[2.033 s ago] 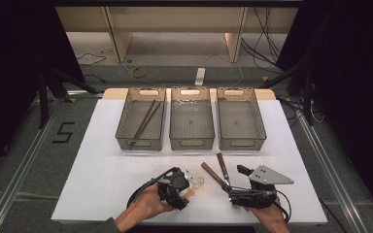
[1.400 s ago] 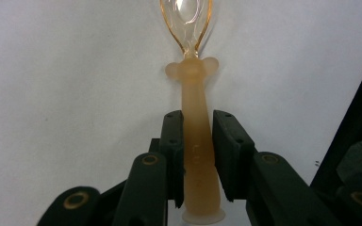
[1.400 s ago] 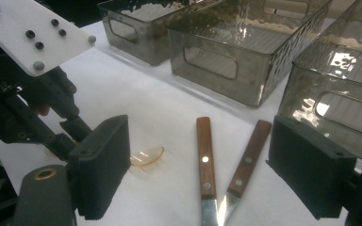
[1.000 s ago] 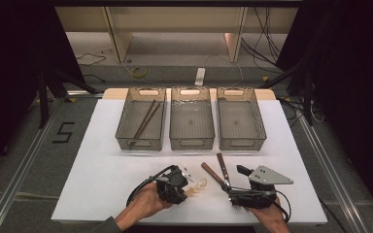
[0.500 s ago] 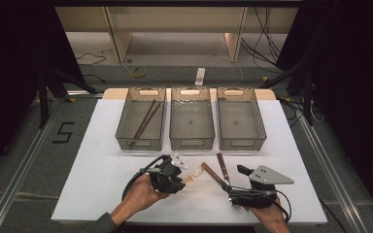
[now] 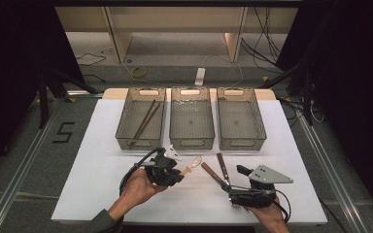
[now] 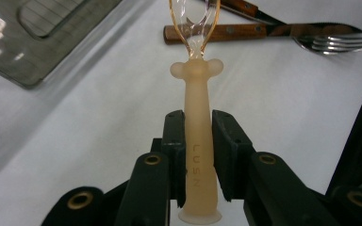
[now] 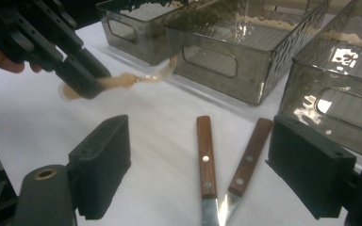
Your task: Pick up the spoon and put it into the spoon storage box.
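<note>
Above white table [image 6: 92, 165], pale spoon [image 7: 197, 136] clamped by handle in left gripper [image 7: 198, 127]; right gripper [image 8: 198, 165] held wide open, nothing gripped.

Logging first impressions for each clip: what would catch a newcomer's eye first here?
Likely the left gripper, shut on a pale spoon with a clear bowl, held above the white table. Next, the three grey bins in a row at the back, the left one holding chopsticks. Two wooden-handled utensils lie before the open right gripper.
</note>
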Tool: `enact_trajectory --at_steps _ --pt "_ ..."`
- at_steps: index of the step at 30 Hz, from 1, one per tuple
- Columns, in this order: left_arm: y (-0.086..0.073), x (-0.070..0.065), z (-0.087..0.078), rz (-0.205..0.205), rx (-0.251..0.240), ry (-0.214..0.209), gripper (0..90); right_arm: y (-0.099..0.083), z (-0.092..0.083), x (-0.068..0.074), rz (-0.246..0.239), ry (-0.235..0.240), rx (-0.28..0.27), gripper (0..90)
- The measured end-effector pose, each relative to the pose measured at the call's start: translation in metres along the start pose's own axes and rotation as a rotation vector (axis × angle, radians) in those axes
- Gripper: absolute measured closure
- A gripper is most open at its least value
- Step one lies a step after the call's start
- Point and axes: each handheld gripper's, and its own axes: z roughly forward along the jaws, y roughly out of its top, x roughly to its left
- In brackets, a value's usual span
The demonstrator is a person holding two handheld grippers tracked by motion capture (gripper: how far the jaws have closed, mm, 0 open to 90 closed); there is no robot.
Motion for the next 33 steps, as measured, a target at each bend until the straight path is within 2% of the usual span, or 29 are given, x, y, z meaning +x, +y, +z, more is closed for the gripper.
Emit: enact_trajectory --at_steps 14,20,22,33 --pt "0.014 0.014 -0.019 -0.034 -0.089 0.032 75.6 0.001 -0.001 0.002 -0.009 -0.001 0.0 22.2" --pt "0.02 0.02 -0.023 -0.031 -0.109 0.047 75.6 0.0 -0.001 0.002 -0.008 -0.002 -0.001 22.2" --pt "0.022 0.022 -0.025 -0.04 -0.12 0.04 75.6 0.0 -0.001 0.002 -0.008 -0.002 -0.001 22.2" --pt "0.03 0.038 -0.038 -0.059 -0.166 0.059 75.5 0.0 0.0 0.002 -0.006 -0.003 0.002 22.2"
